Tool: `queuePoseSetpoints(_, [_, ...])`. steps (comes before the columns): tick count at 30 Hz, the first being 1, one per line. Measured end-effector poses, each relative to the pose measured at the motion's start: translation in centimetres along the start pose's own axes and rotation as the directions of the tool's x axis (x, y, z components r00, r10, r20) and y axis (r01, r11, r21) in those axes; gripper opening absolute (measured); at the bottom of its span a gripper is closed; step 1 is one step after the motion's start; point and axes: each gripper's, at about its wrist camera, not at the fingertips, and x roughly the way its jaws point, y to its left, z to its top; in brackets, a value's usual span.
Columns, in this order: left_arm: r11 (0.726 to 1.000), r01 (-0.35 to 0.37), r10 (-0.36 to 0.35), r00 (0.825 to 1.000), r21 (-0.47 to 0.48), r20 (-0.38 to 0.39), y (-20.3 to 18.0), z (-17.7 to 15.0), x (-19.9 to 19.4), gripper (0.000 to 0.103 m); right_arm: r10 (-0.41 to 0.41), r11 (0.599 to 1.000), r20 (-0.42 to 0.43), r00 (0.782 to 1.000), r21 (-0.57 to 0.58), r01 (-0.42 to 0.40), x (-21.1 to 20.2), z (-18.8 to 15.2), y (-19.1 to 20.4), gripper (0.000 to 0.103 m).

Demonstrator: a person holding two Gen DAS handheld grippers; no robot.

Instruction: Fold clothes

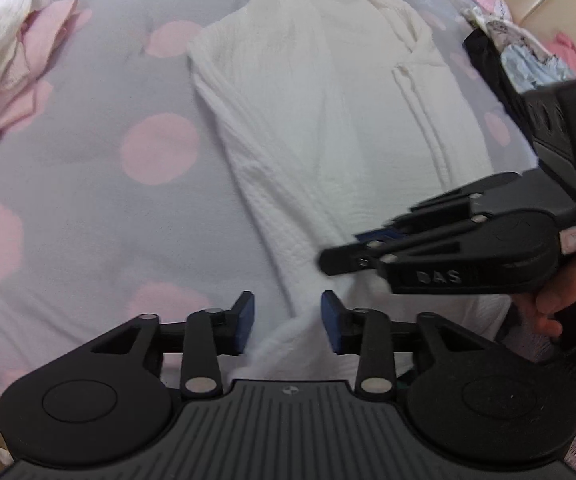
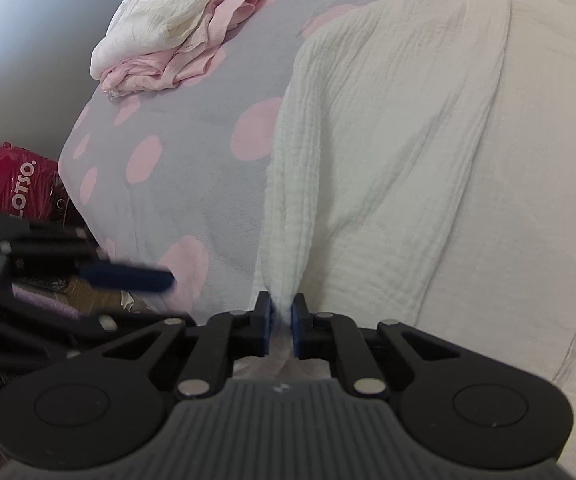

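A white crinkled shirt (image 1: 320, 112) lies spread on the bed, collar at the far end. My right gripper (image 2: 281, 320) is shut on a bunched fold of the shirt (image 2: 408, 140) at its near left edge, and the cloth rises into the blue pads. In the left wrist view the right gripper (image 1: 340, 258) comes in from the right over the shirt's lower part, held by a hand (image 1: 560, 300). My left gripper (image 1: 288, 322) stands open just above the shirt's near corner, its pads apart and not pressing the cloth. A blurred blue-padded finger (image 2: 127, 276) of the left gripper shows at the left of the right wrist view.
The bed has a grey sheet with pink dots (image 1: 87, 200). A pile of pink and white clothes (image 2: 175, 36) lies at its far left corner. Dark and patterned garments (image 1: 528, 60) sit at the right. A red package (image 2: 11, 184) stands beside the bed.
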Motion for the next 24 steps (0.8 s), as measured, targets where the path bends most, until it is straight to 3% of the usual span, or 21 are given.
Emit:
queuePoseSetpoints(6, [0.999,-0.031,0.032,0.999,-0.020,0.039,2.6,4.1,-0.7,0.043,-0.018,1.000,-0.001,1.000,-0.006,0.018,-0.1,-0.2,0.2,0.011])
queuePoseSetpoints(10, [0.997,0.018,-0.012,0.995,-0.069,0.095,3.5,7.5,0.2,0.047,-0.016,1.000,-0.009,1.000,0.010,0.016,0.1,-0.4,0.0,0.011])
queuePoseSetpoints(14, [0.993,0.021,-0.006,0.993,-0.118,0.121,4.1,10.7,2.0,0.047,-0.005,1.000,-0.010,1.000,0.007,0.005,0.0,-0.4,0.1,0.011])
queuePoseSetpoints(24, [0.979,-0.006,0.025,0.996,-0.205,0.089,4.6,15.7,6.8,0.046,0.005,1.000,-0.019,1.000,0.008,-0.004,0.1,-0.3,-0.4,0.011])
